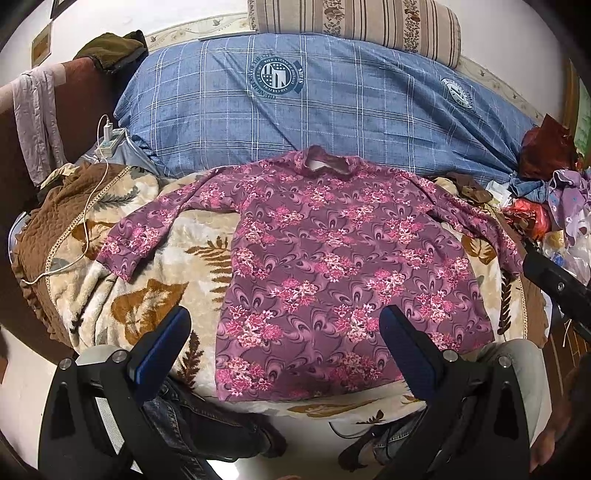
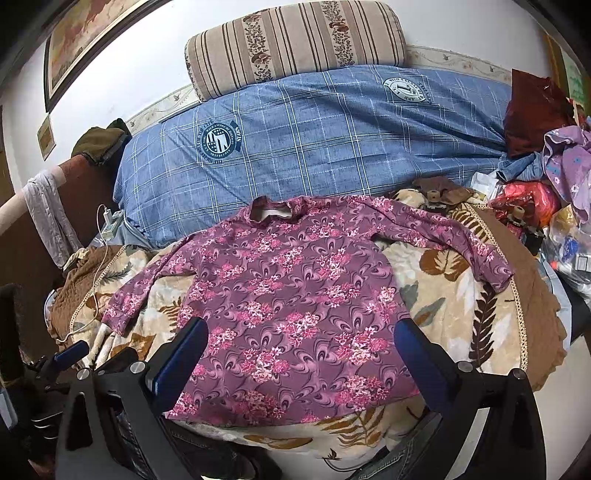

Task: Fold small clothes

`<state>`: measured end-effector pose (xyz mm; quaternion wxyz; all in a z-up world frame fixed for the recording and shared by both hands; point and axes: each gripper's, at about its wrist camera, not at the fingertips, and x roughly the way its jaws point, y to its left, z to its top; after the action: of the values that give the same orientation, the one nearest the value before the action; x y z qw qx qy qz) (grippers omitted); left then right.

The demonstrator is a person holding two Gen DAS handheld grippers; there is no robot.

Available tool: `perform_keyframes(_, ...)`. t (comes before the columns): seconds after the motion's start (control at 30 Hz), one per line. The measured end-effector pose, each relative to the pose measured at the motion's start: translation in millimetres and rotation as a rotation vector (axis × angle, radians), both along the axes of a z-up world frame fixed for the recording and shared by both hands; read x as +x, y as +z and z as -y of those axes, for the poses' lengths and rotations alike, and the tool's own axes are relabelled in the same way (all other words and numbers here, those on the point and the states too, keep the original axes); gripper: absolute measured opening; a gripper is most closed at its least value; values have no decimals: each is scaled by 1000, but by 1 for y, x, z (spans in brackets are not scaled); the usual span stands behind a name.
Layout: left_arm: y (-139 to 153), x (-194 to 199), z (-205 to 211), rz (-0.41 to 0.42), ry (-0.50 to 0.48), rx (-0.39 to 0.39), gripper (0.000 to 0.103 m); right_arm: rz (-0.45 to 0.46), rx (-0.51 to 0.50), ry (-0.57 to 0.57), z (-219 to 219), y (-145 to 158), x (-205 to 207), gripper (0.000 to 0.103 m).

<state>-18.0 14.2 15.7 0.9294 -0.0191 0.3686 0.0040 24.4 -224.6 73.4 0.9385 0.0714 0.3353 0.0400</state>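
A purple long-sleeved top with pink flowers (image 1: 332, 266) lies flat and spread out on a leaf-patterned blanket (image 1: 159, 266), collar away from me, both sleeves out to the sides. It also shows in the right wrist view (image 2: 295, 302). My left gripper (image 1: 286, 325) is open and empty, held above the top's near hem. My right gripper (image 2: 301, 339) is open and empty, above the lower part of the top. The right gripper's body also shows at the right edge of the left wrist view (image 1: 554, 284).
A blue checked duvet (image 1: 314, 107) and a striped cushion (image 1: 362, 26) lie behind the top. A pile of clothes and bags (image 2: 546, 177) sits at the right. A charger and white cable (image 1: 103, 147) lie at the left. My legs are below the bed edge.
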Motion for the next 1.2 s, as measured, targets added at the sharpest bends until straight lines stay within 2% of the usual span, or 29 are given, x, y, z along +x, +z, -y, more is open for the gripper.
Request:
perform_keyframes(0.83,-2,0,-1,-4,-1,3,103,-10,18,-15,5,-5,1,101)
perform_keyframes(1.2,-6,7,5,-20,-18,9,103,-33,49,-9,13,-18,14,101)
